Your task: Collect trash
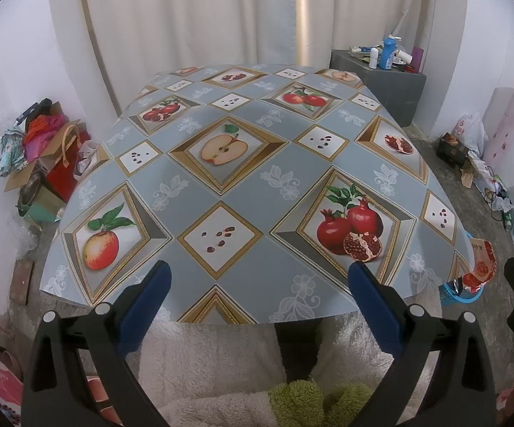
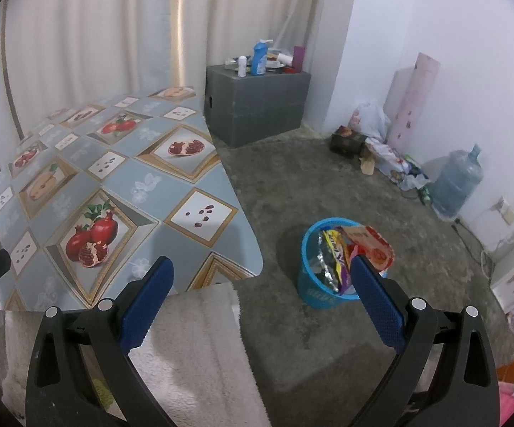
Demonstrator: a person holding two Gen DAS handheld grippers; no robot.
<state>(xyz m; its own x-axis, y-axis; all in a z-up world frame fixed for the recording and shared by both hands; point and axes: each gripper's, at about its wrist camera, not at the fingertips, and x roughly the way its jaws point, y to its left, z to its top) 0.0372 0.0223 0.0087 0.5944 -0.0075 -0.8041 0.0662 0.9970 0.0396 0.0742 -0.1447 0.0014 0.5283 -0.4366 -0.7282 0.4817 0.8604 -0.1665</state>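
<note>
A blue plastic trash basket (image 2: 310, 286) stands on the floor to the right of the table, holding several snack wrappers (image 2: 338, 249). Its edge and a red wrapper also show in the left wrist view (image 1: 465, 291). My left gripper (image 1: 258, 274) is open and empty above the near edge of the table with the fruit-print cloth (image 1: 242, 185). My right gripper (image 2: 262, 267) is open and empty, held above the table's right corner (image 2: 221, 245) and the floor, with the basket just past its right finger (image 2: 374, 284).
A grey box (image 2: 257, 106) with bottles on top stands at the back. Bags and a water jug (image 2: 456, 185) line the right wall. A heap of bags and boxes (image 1: 43, 163) lies left of the table. A white fleece cloth (image 2: 200, 348) hangs at the near table edge.
</note>
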